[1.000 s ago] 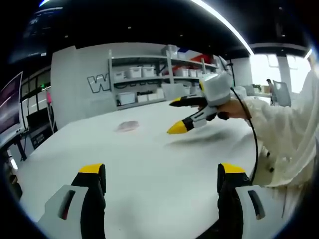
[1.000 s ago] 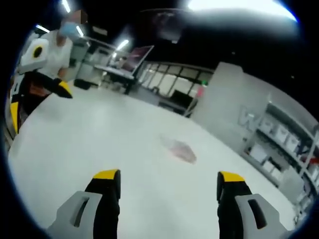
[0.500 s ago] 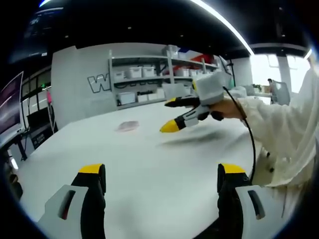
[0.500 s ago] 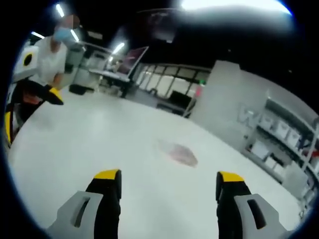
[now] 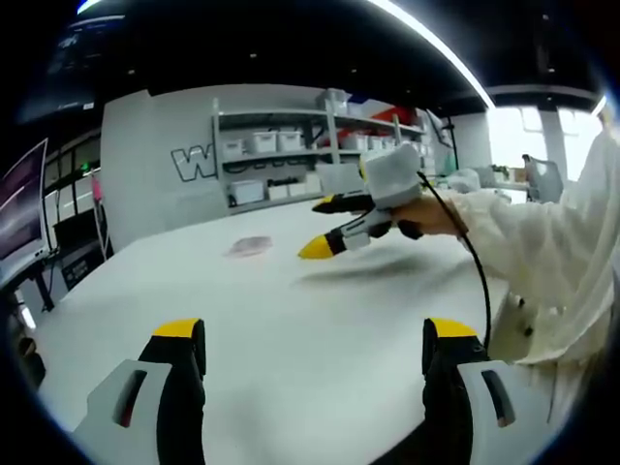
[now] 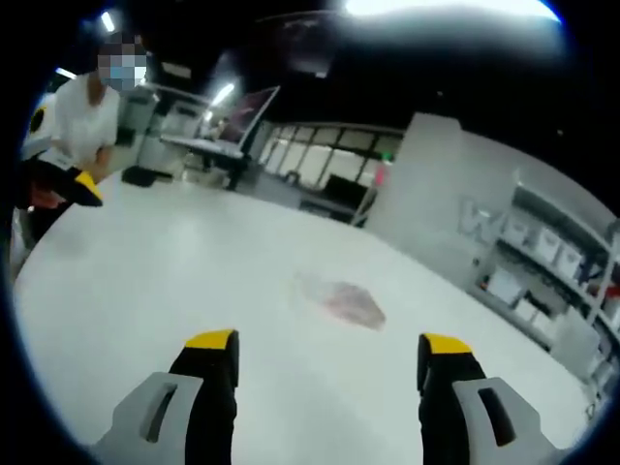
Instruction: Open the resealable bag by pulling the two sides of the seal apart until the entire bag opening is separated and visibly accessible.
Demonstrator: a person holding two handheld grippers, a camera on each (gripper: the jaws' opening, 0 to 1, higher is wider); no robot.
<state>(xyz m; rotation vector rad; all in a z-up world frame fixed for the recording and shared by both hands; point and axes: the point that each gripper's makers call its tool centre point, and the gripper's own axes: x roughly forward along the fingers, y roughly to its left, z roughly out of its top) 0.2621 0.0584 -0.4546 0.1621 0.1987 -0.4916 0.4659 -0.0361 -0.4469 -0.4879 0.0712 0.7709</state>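
Bag (image 6: 341, 301) lies blurred on the table (image 6: 174, 291), seal indistinct; both tongs (image 5: 315, 341) (image 6: 327, 351) gape, empty.

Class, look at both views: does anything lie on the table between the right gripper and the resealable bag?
Nothing visible does. Bare white table lies between the open right gripper and the resealable bag.

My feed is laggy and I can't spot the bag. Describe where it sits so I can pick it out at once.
Look at the big white table that runs toward the shelving of white bins. The resealable bag lies flat out in the open on the tabletop, ahead of the right gripper. It is the lone small clear pouch with a pinkish tint, the sole mark on the plain white surface.
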